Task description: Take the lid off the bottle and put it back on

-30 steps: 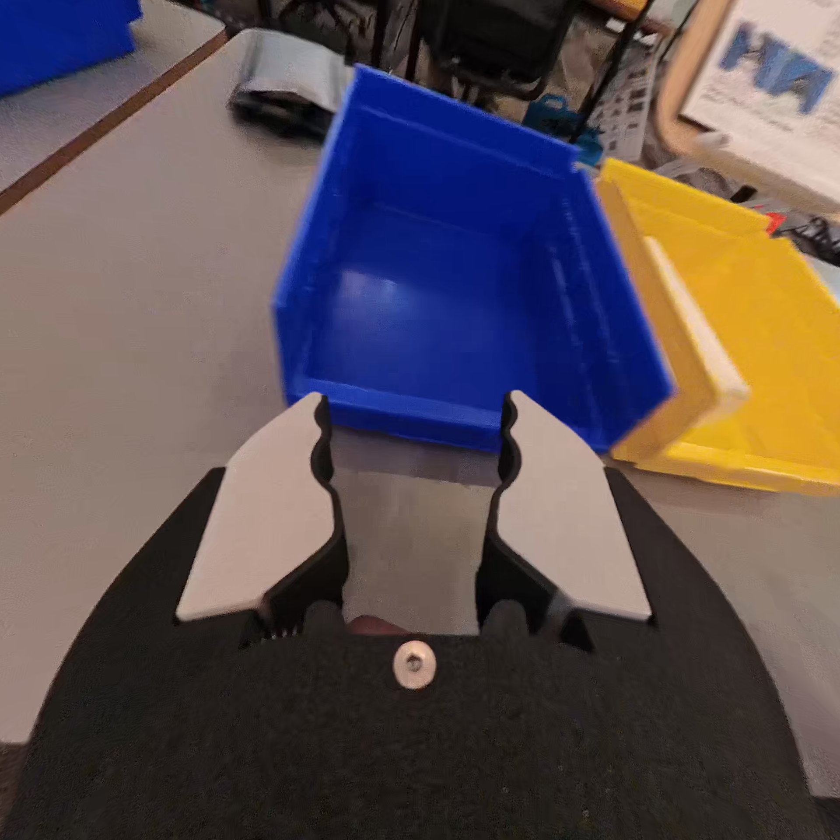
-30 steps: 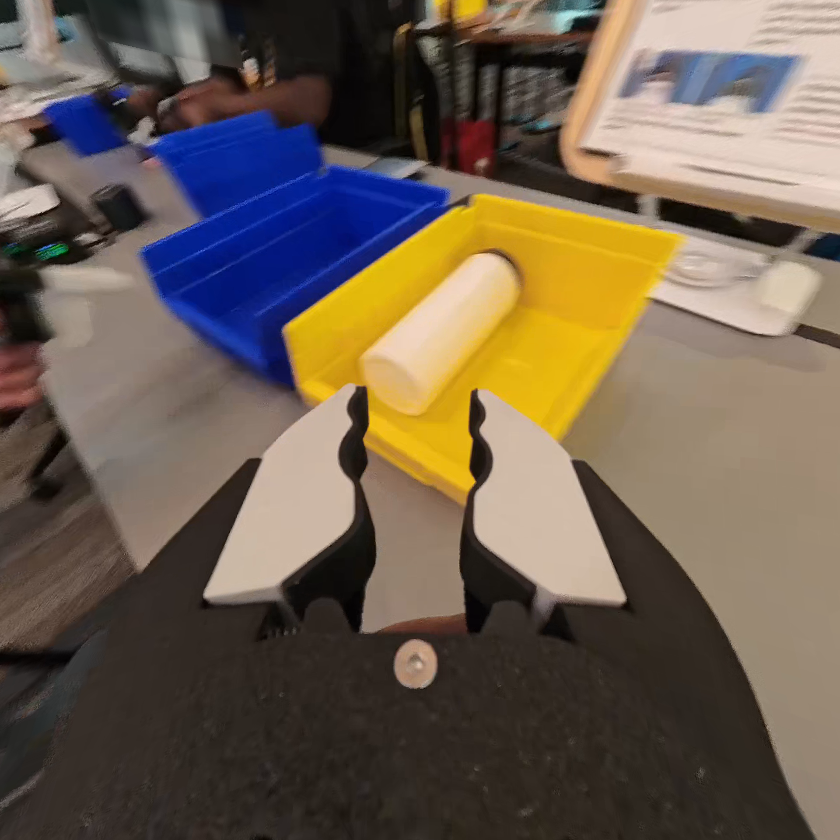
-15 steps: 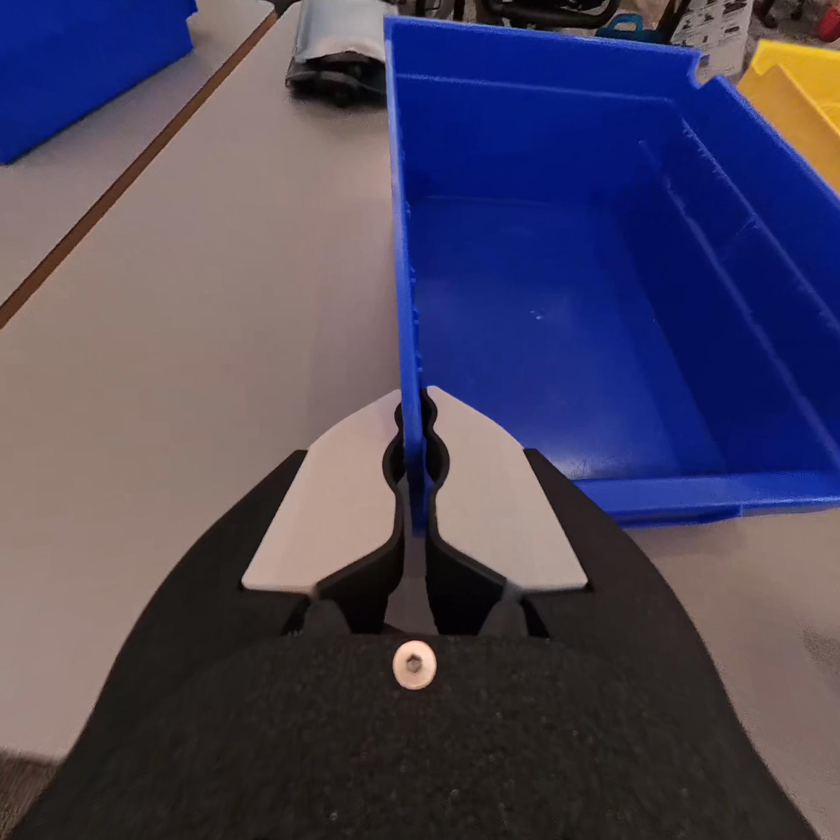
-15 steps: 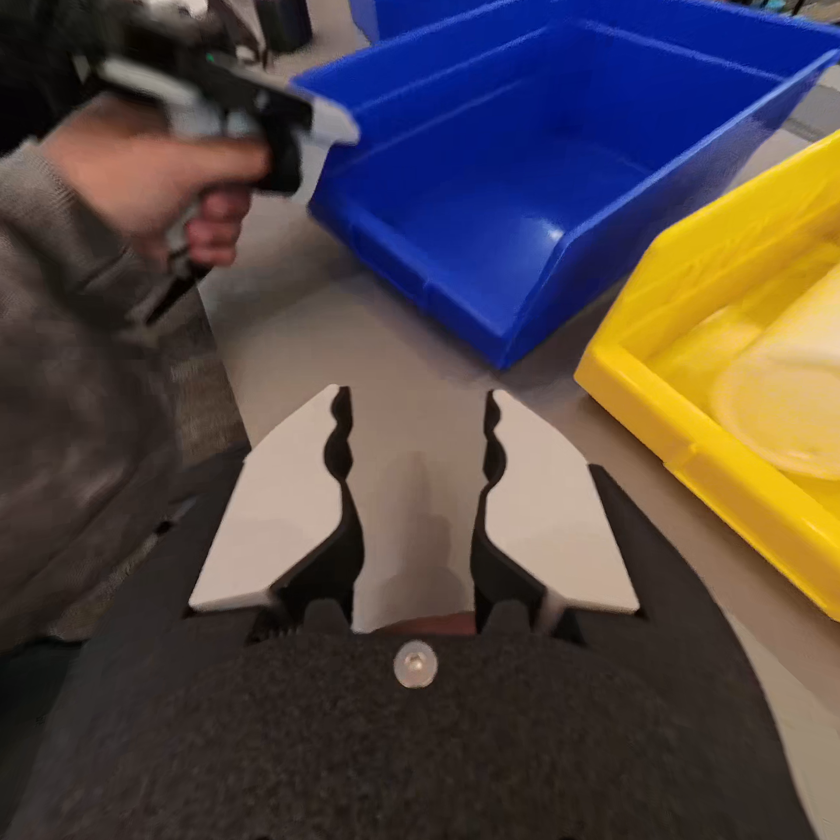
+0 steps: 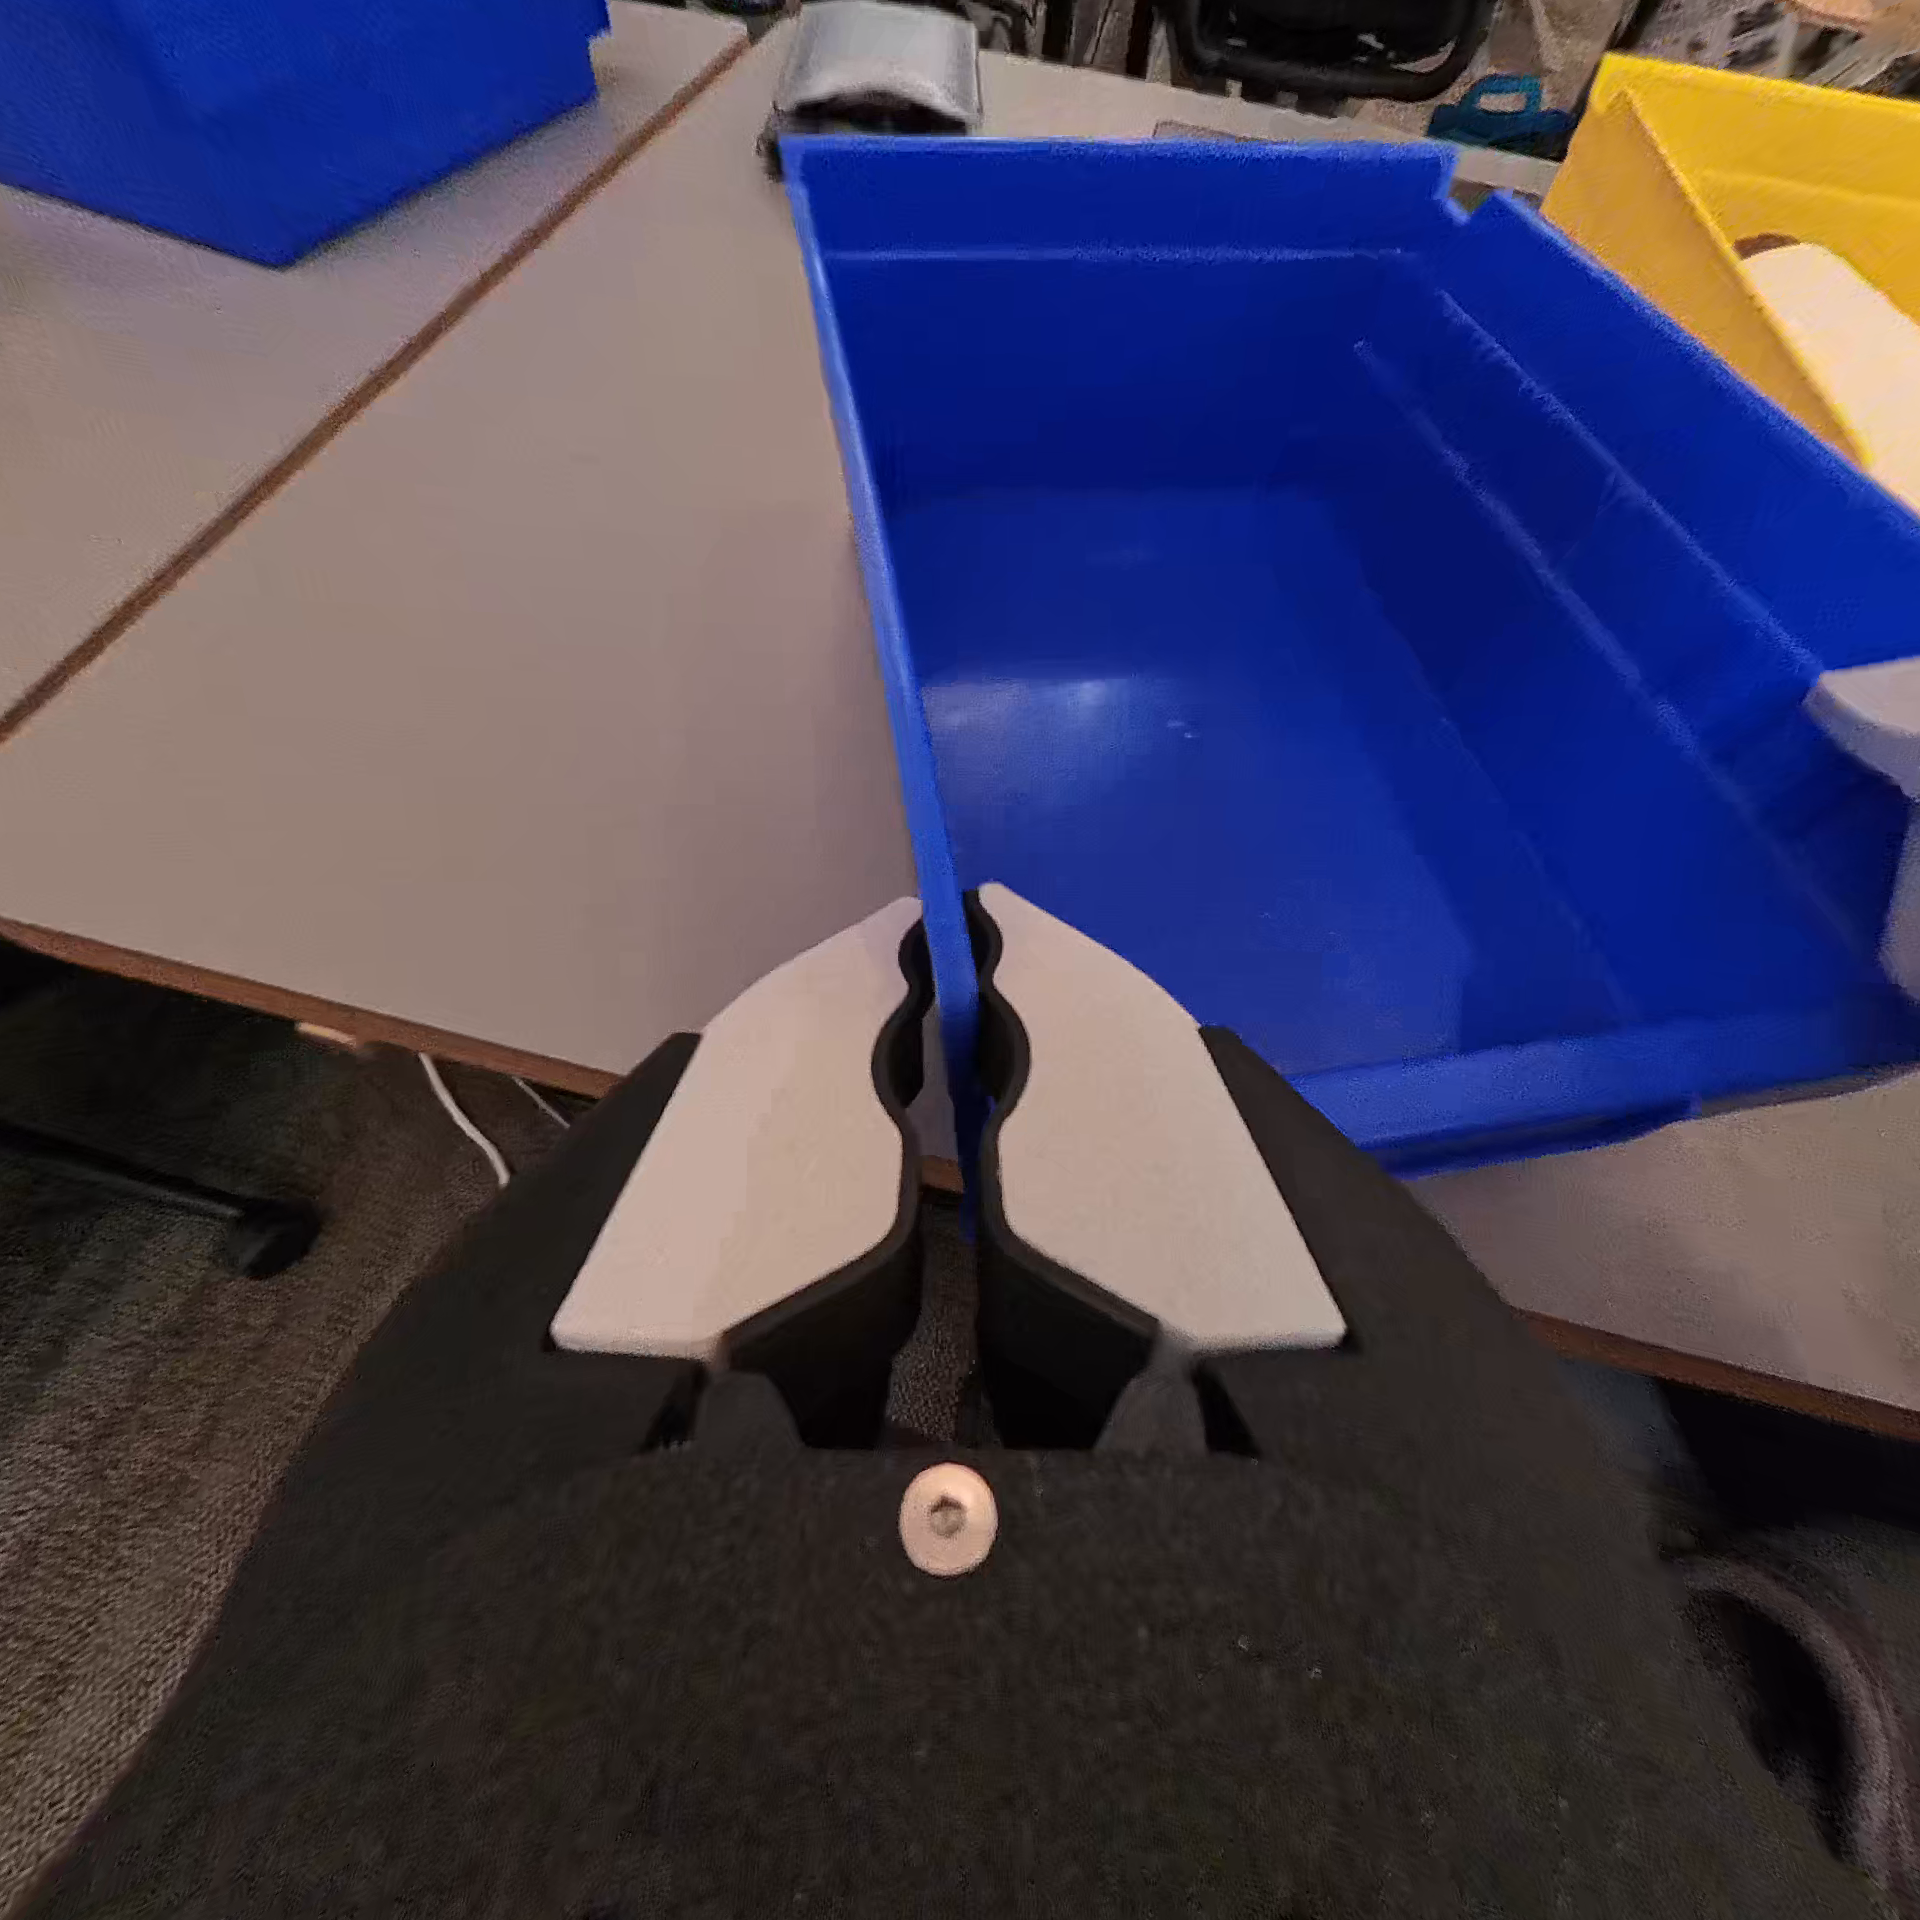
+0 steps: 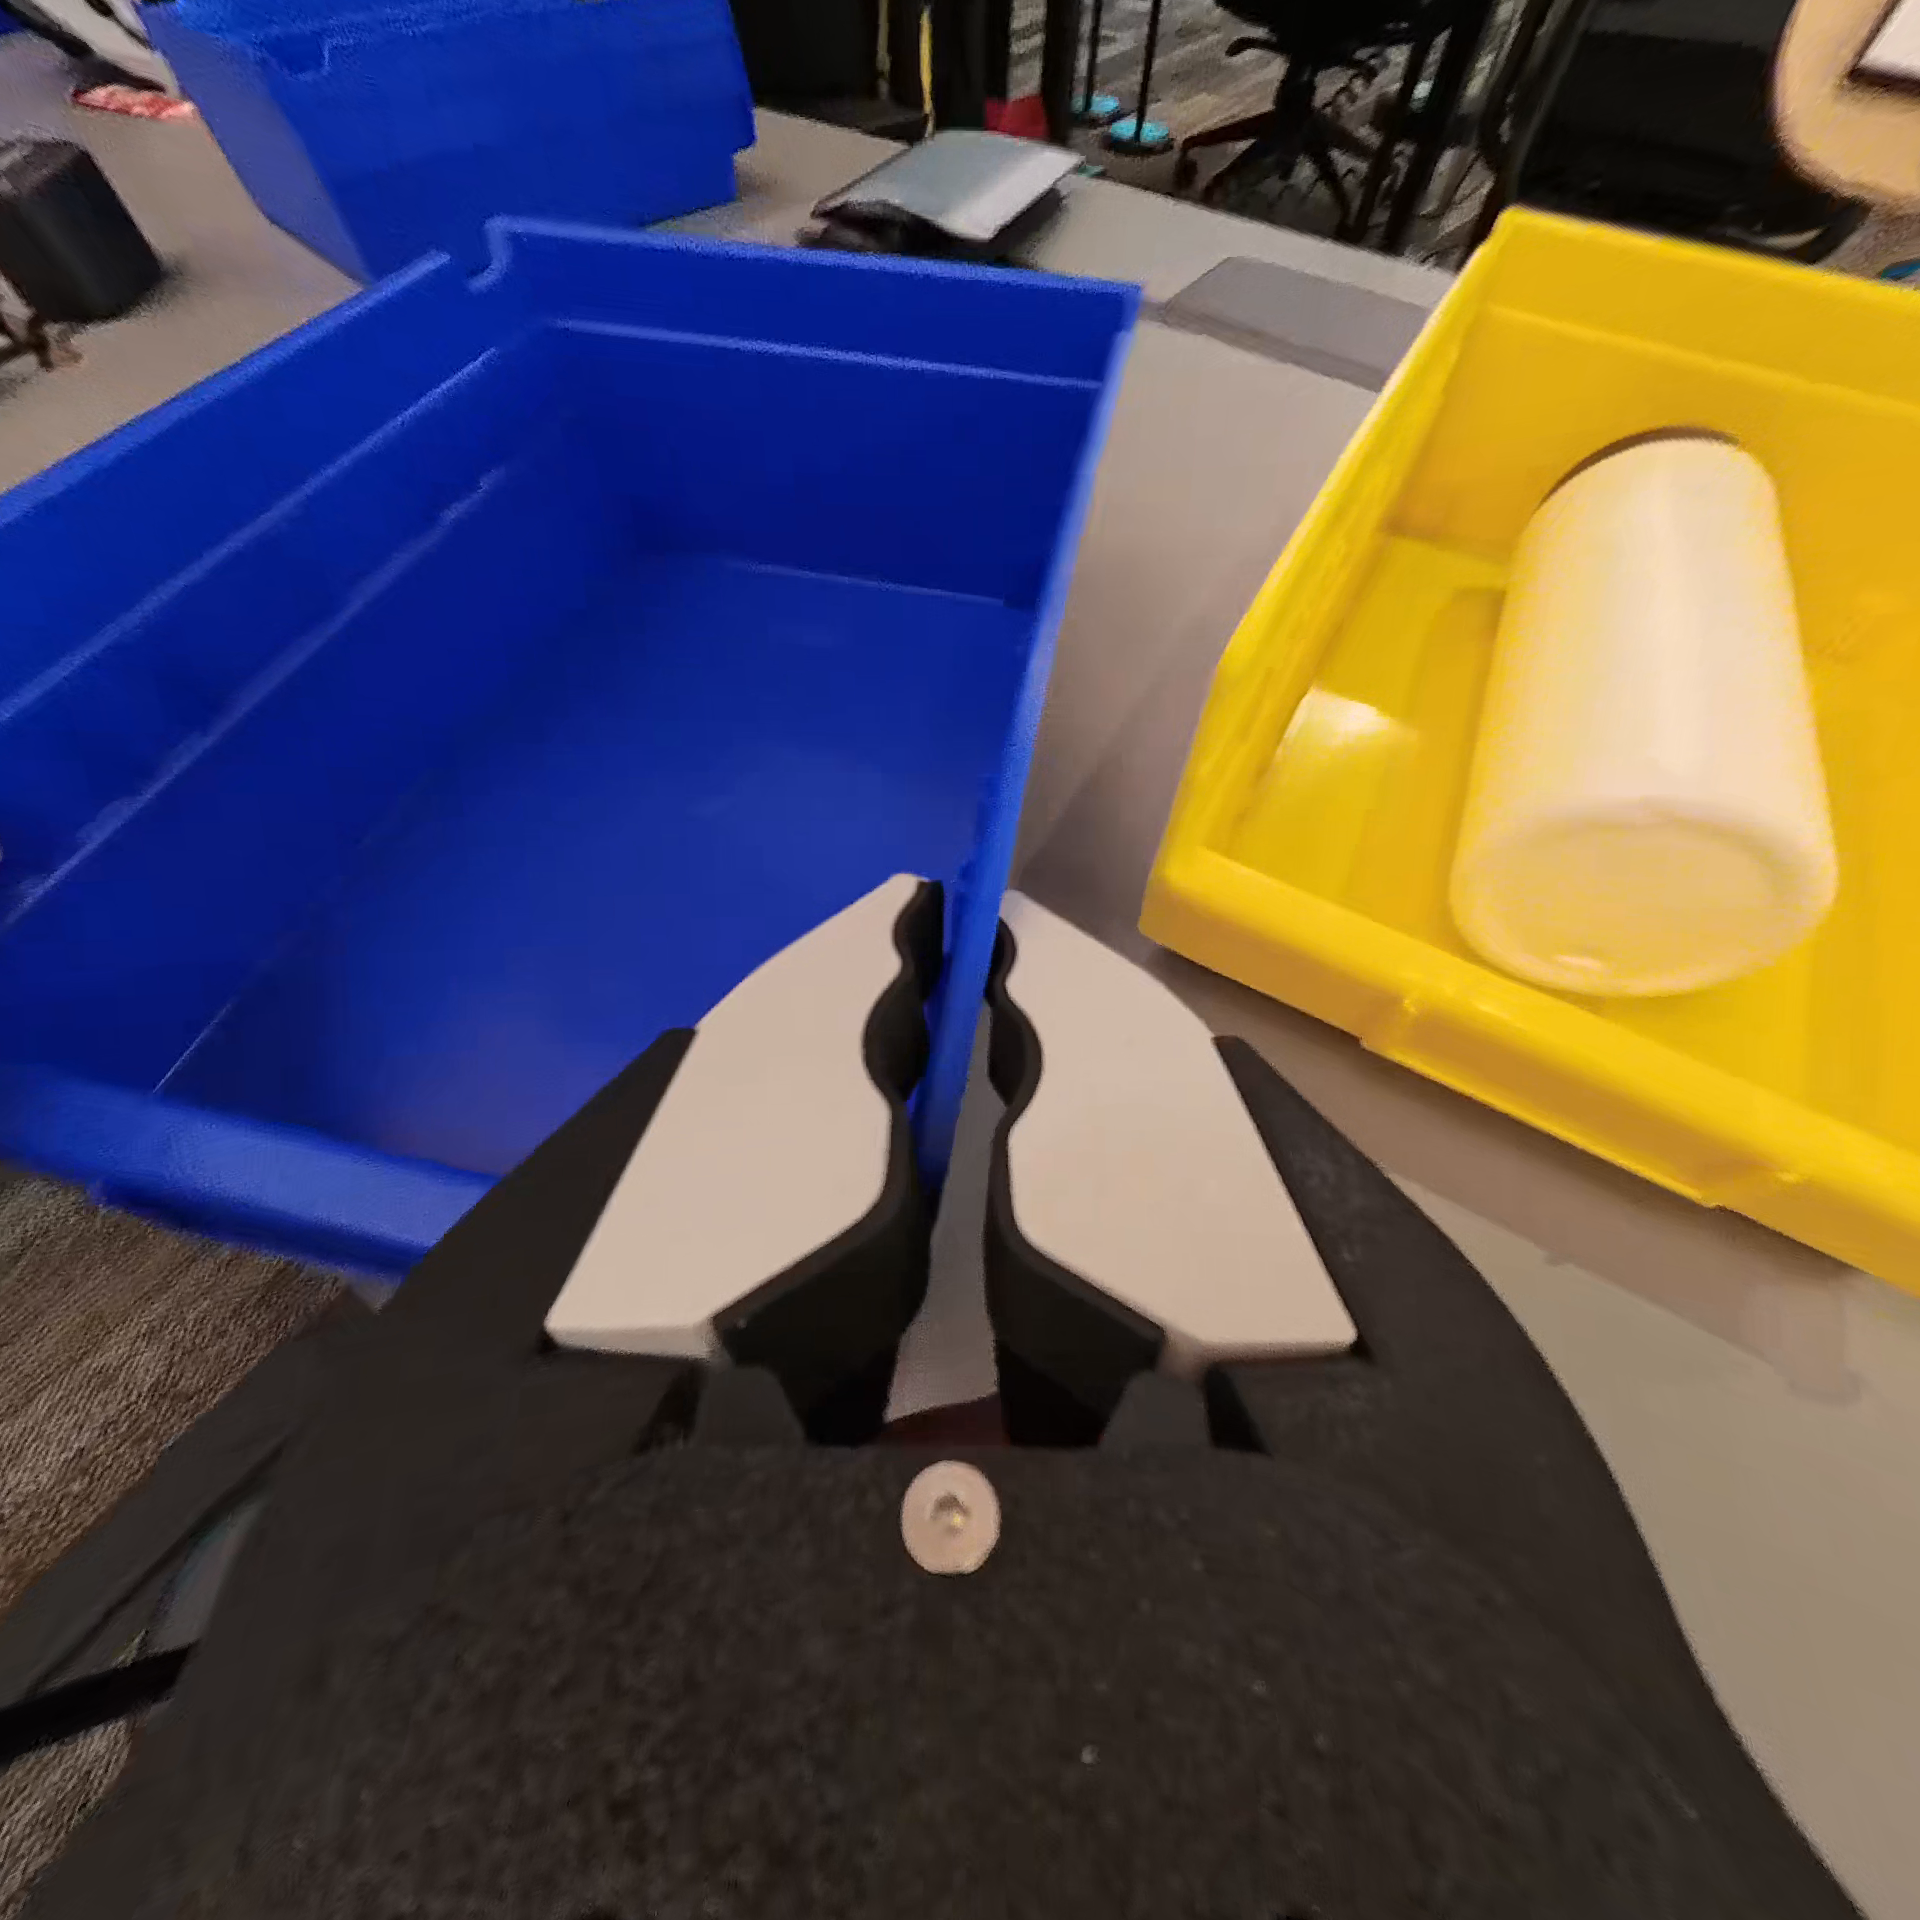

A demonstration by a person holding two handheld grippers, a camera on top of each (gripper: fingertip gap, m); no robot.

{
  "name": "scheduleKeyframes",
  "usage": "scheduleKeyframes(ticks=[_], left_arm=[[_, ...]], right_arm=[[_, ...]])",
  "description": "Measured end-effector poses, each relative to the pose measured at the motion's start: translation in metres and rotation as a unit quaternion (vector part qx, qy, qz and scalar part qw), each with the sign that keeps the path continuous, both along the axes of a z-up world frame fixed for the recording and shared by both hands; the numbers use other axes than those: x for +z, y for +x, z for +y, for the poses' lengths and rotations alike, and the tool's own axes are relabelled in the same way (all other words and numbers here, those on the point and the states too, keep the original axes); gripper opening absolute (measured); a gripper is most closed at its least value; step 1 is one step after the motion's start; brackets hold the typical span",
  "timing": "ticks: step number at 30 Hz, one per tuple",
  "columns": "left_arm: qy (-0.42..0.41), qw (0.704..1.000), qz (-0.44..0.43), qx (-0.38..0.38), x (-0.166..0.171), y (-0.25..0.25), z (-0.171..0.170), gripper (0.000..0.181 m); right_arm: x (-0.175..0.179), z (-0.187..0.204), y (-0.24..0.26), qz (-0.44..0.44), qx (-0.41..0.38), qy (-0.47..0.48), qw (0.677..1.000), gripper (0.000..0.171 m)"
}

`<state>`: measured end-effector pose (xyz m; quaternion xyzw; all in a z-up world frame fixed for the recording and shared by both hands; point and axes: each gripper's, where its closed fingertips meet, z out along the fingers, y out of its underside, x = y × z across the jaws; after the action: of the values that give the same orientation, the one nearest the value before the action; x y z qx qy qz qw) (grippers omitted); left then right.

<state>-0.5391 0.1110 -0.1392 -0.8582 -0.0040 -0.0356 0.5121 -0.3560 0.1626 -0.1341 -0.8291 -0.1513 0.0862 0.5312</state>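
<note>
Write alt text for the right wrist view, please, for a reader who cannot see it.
The right gripper is shut on the right side wall of an empty blue bin. To its right, a white bottle lies on its side in a yellow bin on the grey table.

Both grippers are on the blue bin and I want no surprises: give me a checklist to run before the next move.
1. Left gripper shut on the blue bin left wall: ok.
2. Right gripper shut on its right wall: ok.
3. Blue bin holds nothing loose: ok.
4. Yellow bin apart from the blue bin: ok.
5. White bottle lying on its side in the yellow bin: ok.
6. Lid on the bottle: cannot tell, far end hidden.
</note>
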Motion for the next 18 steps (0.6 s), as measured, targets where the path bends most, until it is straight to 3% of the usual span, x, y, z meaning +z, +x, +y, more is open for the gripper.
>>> scheduleKeyframes(ticks=[4, 9, 14, 18], left_arm=[[0.070, 0.997, 0.012, 0.014, 0.045, 0.008, -0.015, 0.004], [0.184, 0.982, 0.043, 0.015, 0.155, 0.043, -0.019, 0.004], [0.268, 0.962, 0.048, -0.032, 0.253, 0.128, -0.016, 0.003], [0.290, 0.949, 0.023, -0.123, 0.282, 0.231, -0.003, 0.004]], right_arm=[[0.055, 0.001, 0.004, -0.003, -0.005, 0.089, 0.996, 0.002], [0.157, -0.011, 0.038, 0.028, -0.019, 0.199, 0.979, 0.002], [0.260, -0.039, 0.124, 0.046, -0.078, 0.295, 0.951, 0.003], [0.302, -0.060, 0.225, 0.014, -0.148, 0.323, 0.935, 0.003]])
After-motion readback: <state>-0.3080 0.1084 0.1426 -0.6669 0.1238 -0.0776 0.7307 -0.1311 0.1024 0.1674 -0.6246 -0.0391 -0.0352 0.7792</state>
